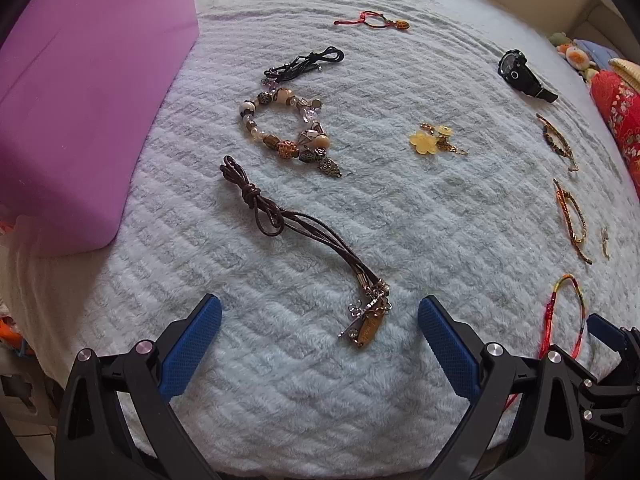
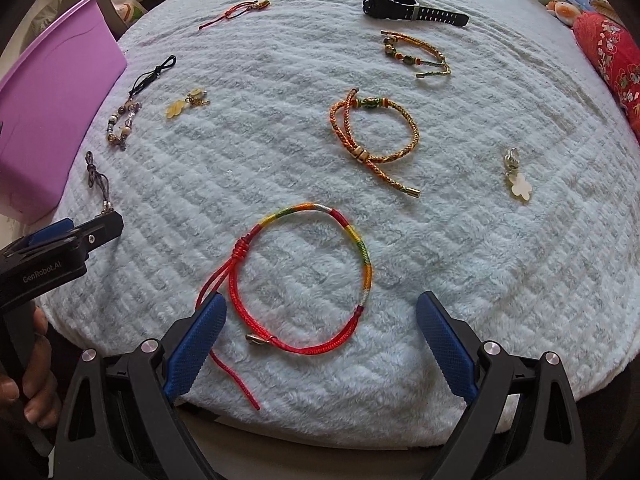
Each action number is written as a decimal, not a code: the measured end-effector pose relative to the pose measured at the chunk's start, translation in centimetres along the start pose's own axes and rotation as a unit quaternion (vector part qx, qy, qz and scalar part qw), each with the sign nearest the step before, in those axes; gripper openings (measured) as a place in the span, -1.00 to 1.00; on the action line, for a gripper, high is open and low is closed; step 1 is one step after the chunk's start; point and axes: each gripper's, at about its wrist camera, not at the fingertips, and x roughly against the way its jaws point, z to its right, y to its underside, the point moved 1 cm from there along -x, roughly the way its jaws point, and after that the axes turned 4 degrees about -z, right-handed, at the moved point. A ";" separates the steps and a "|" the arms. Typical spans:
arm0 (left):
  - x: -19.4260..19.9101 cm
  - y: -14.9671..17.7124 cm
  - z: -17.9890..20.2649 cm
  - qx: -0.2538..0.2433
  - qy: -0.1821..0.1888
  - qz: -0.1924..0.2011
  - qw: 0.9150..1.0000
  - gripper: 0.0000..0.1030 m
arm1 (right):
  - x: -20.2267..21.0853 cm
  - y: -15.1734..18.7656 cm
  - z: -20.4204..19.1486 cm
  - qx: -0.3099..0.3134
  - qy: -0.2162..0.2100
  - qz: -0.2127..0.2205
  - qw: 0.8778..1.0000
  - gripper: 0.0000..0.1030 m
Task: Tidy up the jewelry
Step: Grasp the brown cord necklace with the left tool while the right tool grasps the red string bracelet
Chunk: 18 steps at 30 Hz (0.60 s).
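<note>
Jewelry lies spread on a pale fluffy blanket (image 1: 360, 220). My left gripper (image 1: 320, 316) is open; the charm end of a brown cord necklace (image 1: 288, 220) lies between its fingers. A beaded charm bracelet (image 1: 288, 128), a black cord (image 1: 308, 62), yellow flower earrings (image 1: 434, 140) and a black watch (image 1: 522, 74) lie beyond. My right gripper (image 2: 320, 316) is open around a red multicoloured string bracelet (image 2: 316, 276). An orange braided bracelet (image 2: 376, 136), a second braided bracelet (image 2: 416, 56) and a white flower charm (image 2: 518, 178) lie farther off.
A purple box (image 1: 80, 100) stands at the blanket's left edge, also in the right wrist view (image 2: 52, 104). A thin red cord bracelet (image 1: 376, 22) lies at the far side. Red patterned fabric (image 2: 612, 52) and soft toys (image 1: 572, 54) sit at the right.
</note>
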 end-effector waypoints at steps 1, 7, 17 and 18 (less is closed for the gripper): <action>-0.2 -0.1 0.0 0.002 -0.001 -0.001 1.000 0.88 | -0.1 0.0 -0.1 0.003 0.005 0.000 1.000 0.78; -1.0 -1.1 0.7 -0.014 -0.018 0.007 1.000 0.90 | -0.5 -0.1 -0.3 0.014 0.019 0.012 1.000 0.82; -0.8 -0.2 0.6 -0.003 -0.015 0.032 0.999 0.73 | -1.2 1.0 -0.9 0.023 0.032 0.039 0.998 0.83; -0.5 0.0 0.8 -0.004 -0.017 0.035 0.999 0.68 | -1.2 1.3 -0.9 0.023 0.032 0.038 0.998 0.83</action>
